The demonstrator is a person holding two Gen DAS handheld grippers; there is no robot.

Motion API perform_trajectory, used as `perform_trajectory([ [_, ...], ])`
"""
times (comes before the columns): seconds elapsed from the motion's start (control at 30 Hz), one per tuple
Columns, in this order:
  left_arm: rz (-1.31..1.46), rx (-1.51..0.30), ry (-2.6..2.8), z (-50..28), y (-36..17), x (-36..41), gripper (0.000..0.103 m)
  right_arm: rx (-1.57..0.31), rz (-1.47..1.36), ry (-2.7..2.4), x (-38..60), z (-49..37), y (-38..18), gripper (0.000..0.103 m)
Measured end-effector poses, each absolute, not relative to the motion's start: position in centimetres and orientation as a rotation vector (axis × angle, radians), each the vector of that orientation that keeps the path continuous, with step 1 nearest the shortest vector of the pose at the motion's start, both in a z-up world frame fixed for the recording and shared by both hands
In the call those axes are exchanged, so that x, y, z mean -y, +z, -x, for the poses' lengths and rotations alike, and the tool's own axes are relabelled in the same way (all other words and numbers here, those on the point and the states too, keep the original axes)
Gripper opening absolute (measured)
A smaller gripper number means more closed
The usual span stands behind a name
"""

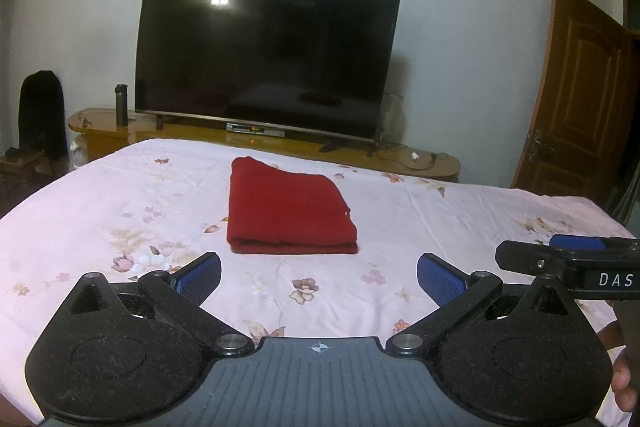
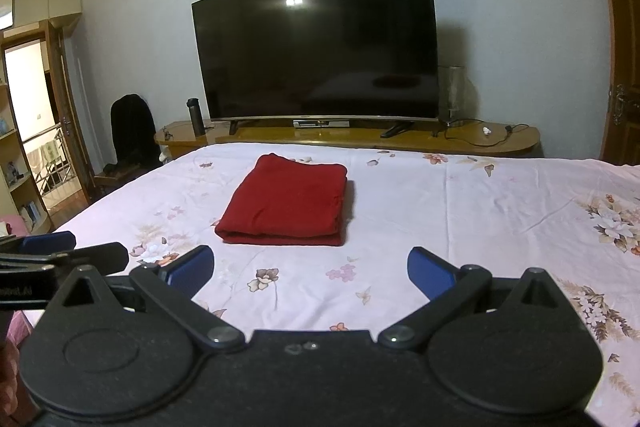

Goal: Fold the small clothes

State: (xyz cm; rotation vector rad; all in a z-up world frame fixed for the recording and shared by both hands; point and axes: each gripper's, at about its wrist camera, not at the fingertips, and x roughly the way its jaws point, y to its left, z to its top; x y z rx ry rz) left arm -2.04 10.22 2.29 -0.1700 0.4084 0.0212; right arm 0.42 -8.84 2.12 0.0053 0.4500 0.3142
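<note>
A red garment [image 1: 289, 207] lies folded into a neat rectangle on the pink floral bed sheet [image 1: 120, 195]; it also shows in the right wrist view [image 2: 285, 203]. My left gripper [image 1: 319, 277] is open and empty, held above the sheet short of the garment's near edge. My right gripper [image 2: 310, 273] is open and empty, also short of the garment. Each gripper shows in the other's view: the right one at the right edge [image 1: 568, 255], the left one at the left edge [image 2: 60, 251].
A large black TV [image 1: 264, 55] stands on a wooden stand [image 1: 400, 155] beyond the bed's far edge. A dark flask [image 1: 121, 105] stands on the stand's left end. A wooden door [image 1: 576, 99] is at the right. A dark chair [image 2: 132, 131] stands left of the bed.
</note>
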Motion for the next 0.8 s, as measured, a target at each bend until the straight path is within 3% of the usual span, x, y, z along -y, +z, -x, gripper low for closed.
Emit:
perform_trajectory([
  [0.8,0.168,-0.401,0.028,2.28,2.35,-10.23,0.103,-0.451,0.003,0.334,9.26,-0.5,2.17,0.102],
])
